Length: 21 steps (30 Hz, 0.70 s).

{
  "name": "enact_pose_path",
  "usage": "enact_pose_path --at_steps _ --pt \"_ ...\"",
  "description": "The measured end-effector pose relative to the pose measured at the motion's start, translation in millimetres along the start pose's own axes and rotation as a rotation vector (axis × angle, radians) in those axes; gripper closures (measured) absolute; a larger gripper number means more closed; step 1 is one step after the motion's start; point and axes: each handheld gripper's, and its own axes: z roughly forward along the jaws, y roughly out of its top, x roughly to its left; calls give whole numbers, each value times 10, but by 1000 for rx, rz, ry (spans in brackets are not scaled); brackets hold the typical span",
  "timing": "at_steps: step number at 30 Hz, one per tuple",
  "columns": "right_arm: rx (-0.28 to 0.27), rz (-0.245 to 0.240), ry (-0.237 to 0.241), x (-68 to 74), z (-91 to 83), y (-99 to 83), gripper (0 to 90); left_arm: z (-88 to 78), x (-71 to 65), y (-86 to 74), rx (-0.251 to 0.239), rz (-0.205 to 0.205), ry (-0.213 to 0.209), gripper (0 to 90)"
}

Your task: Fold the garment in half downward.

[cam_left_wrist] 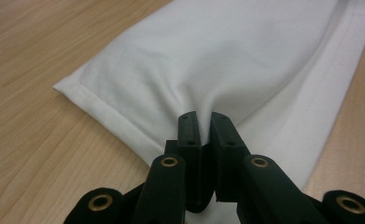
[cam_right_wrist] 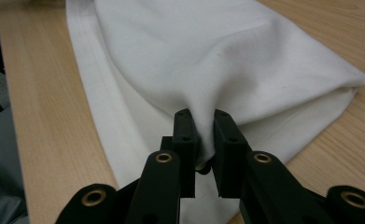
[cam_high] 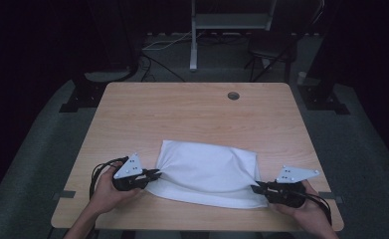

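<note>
A folded white cloth (cam_high: 207, 172) lies on the wooden table (cam_high: 192, 114), near its front edge. My left gripper (cam_high: 158, 174) pinches the cloth's left side, and in the left gripper view its jaws (cam_left_wrist: 204, 117) are shut on a bunched fold of the white cloth (cam_left_wrist: 227, 56). At the cloth's right front corner, my right gripper (cam_high: 254, 188) is shut on the fabric too. The right gripper view shows its jaws (cam_right_wrist: 203, 116) squeezing a gathered pleat of the cloth (cam_right_wrist: 208, 51). Both grippers lie low and level, pointing inward at each other.
A round cable hole (cam_high: 233, 95) sits near the table's far edge. Beyond the table stand a white frame leg (cam_high: 194, 35) and a dark chair (cam_high: 274, 47) on a grey floor. Black table feet (cam_high: 80, 97) flank the far corners.
</note>
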Motion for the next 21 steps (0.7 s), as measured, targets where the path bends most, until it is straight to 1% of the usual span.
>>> enact_pose_path --at_steps 7,9,12,14,15,16,17,19,20,21 --pt "2 -15 22 81 -65 -10 813 -98 -72 -45 9 9 -13 834" --pt "9 -20 26 102 -83 -25 812 -112 -83 -54 11 14 -15 832" --pt "35 -24 28 112 -78 -56 811 -101 -112 -68 28 27 -32 822" --pt "58 -23 30 109 -64 -91 800 -96 -122 -76 32 28 -42 797" --pt "68 -25 32 109 -60 -99 788 -102 -122 -84 26 23 -53 781" --pt "68 -25 32 109 -60 -99 788 -102 -122 -84 26 23 -53 730" --pt "98 -32 30 108 -51 -120 755 -111 -119 -88 20 21 -53 730" --pt "92 -22 25 102 -66 -135 705 -150 -99 -96 0 15 -49 684" --pt "72 -7 21 89 -95 -128 667 -168 -90 -100 -11 7 -48 652" --pt "53 6 11 71 -130 -113 652 -183 -78 -103 -17 0 -45 637"
